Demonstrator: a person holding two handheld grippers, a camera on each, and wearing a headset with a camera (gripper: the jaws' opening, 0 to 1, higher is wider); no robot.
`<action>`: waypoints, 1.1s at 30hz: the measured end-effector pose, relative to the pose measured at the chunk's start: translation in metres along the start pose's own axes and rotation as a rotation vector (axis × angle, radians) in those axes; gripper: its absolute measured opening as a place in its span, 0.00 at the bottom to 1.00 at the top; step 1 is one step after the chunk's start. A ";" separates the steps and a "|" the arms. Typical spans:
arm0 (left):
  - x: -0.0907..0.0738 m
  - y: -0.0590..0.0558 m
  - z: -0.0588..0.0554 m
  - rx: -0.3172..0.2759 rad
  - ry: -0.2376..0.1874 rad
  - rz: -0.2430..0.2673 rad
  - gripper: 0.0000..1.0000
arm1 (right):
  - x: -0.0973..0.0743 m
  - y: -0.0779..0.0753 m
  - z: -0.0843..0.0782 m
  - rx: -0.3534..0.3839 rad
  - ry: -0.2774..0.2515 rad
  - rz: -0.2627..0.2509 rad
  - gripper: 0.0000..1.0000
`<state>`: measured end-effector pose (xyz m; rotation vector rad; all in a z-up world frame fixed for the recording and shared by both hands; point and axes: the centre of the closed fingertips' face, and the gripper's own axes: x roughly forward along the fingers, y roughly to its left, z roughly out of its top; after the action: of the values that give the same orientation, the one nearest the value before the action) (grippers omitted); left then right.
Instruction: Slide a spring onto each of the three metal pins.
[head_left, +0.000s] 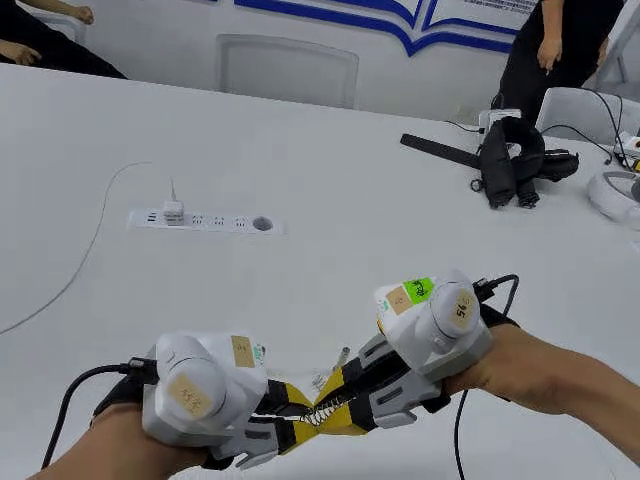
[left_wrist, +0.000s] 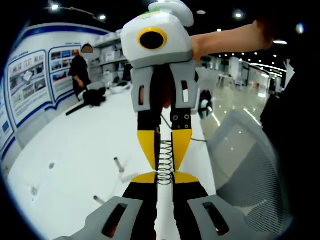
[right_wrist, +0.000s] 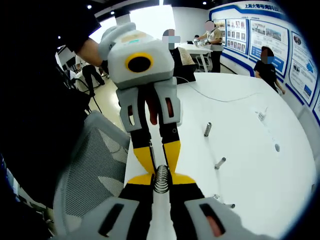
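One coiled metal spring (left_wrist: 165, 155) is gripped by the yellow-tipped left tongs (left_wrist: 165, 177) and right tongs (left_wrist: 165, 165), while two short metal pins (left_wrist: 118, 164) are seen at nine o'clock on the white bench (left_wrist: 75, 150).

A wide white surface (head_left: 300, 140) spans the frame. At centre left lies a white power strip (head_left: 205, 220), its thin cable (head_left: 80, 262) trailing towards the left edge. Black strapped gear (head_left: 512, 160) rests at upper right. In the right gripper view, a short metal pin (right_wrist: 207, 129) sits right of centre.
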<state>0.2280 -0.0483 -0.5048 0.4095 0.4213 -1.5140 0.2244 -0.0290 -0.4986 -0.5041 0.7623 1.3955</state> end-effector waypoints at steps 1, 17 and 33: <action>0.000 0.000 0.000 -0.002 0.000 0.000 0.10 | 0.000 0.000 0.000 -0.001 -0.001 -0.001 0.13; 0.003 -0.004 -0.004 -0.018 -0.006 -0.027 0.10 | 0.004 0.003 -0.005 -0.009 0.038 0.005 0.12; -0.008 0.005 -0.028 -0.116 0.005 0.036 0.16 | 0.009 -0.006 -0.018 0.009 0.091 -0.029 0.12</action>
<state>0.2330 -0.0274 -0.5253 0.3282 0.5012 -1.4458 0.2275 -0.0367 -0.5178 -0.5729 0.8316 1.3486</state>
